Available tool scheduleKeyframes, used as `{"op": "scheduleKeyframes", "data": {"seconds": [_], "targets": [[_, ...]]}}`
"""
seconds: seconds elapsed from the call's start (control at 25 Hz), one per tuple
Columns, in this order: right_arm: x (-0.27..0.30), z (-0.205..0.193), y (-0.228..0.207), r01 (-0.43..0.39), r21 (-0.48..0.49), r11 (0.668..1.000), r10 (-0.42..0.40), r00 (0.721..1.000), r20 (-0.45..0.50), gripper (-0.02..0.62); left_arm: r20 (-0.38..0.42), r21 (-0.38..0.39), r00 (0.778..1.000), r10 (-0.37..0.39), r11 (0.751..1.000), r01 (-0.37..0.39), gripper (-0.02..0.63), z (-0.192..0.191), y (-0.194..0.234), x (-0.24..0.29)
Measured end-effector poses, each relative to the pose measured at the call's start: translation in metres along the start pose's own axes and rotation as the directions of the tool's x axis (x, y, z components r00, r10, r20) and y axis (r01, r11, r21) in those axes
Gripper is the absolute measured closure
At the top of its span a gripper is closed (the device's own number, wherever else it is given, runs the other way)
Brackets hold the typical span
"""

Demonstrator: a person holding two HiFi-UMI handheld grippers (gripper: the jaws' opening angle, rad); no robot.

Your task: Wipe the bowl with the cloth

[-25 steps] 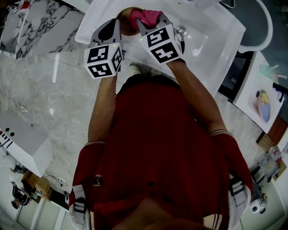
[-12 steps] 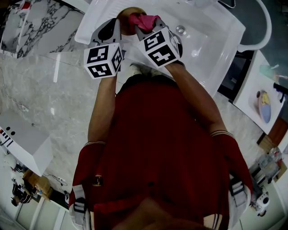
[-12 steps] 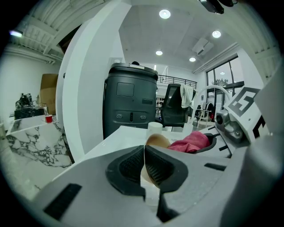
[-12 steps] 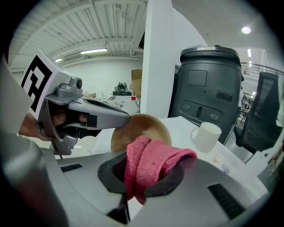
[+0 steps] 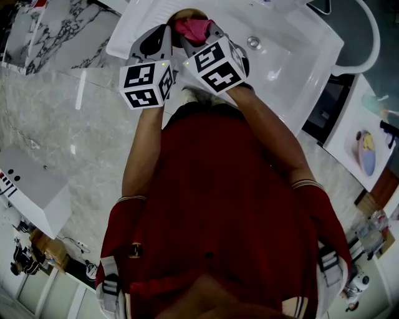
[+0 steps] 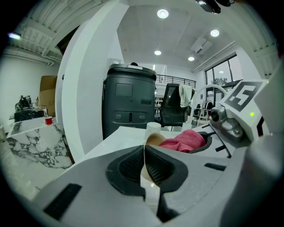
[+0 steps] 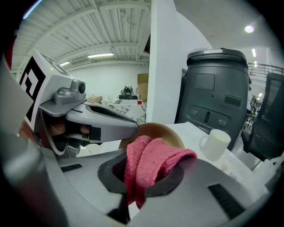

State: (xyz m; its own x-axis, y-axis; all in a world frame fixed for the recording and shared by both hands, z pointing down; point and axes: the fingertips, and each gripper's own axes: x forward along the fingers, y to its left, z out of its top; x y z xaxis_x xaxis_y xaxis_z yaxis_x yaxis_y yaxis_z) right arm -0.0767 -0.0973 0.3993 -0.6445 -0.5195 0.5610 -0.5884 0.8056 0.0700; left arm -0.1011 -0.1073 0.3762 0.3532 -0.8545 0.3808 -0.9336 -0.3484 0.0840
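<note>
Since a second earlier, the right gripper [image 5: 198, 32] had slid a little to the left, bringing its marker cube closer to the left gripper's cube and carrying the pink cloth [image 5: 193, 27] further over the bowl [image 5: 185, 13]. The left gripper [image 5: 164, 31] had hardly shifted.

Both grippers were at the near left part of the white table [image 5: 293, 59], side by side, with the person's red shirt [image 5: 218, 205] filling the near part of the head view above a grey marble floor [image 5: 62, 124].

In the left gripper view, the left gripper's jaws were pressed together on the thin rim of the tan bowl, whose wall ran between the ribbed pads. The bowl was tipped up, its open side turned toward the right gripper.

In the right gripper view, the right gripper's jaws pinched a bunched fold of the cloth, which bulged out past the pads and lay against the inside of the bowl. The left gripper's jaw lay across the bowl's left edge there.

A white mug [image 7: 216, 144] stood on the table to the right of the bowl and further off, apart from it. A dark grey bin [image 7: 217, 88] stood beyond the table's far edge.
</note>
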Motion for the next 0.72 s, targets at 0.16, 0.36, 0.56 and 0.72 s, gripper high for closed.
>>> {"op": "scheduleKeyframes", "data": {"seconds": [0.16, 0.36, 0.56, 0.72], "targets": [[0.002, 0.006, 0.000, -0.001, -0.003, 1.000, 0.001, 1.000, 0.015, 0.566, -0.003, 0.004, 1.000, -0.005, 1.000, 0.005, 0.594, 0.000, -0.002, -0.002], [0.000, 0.013, -0.009, 0.028, -0.001, 1.000, -0.028, 0.999, 0.041, 0.566, -0.005, 0.007, 1.000, -0.003, 1.000, 0.003, 0.594, 0.000, -0.003, -0.001], [-0.003, 0.012, -0.019, 0.066, 0.007, 0.998, -0.067, 0.997, 0.044, 0.566, -0.008, 0.010, 1.000, -0.005, 1.000, 0.005, 0.594, 0.000, -0.003, 0.000], [-0.006, 0.008, -0.026, 0.088, 0.010, 0.996, -0.088, 0.996, 0.035, 0.566, -0.010, 0.010, 1.000, -0.009, 1.000, 0.009, 0.594, -0.001, -0.004, 0.001]]}}
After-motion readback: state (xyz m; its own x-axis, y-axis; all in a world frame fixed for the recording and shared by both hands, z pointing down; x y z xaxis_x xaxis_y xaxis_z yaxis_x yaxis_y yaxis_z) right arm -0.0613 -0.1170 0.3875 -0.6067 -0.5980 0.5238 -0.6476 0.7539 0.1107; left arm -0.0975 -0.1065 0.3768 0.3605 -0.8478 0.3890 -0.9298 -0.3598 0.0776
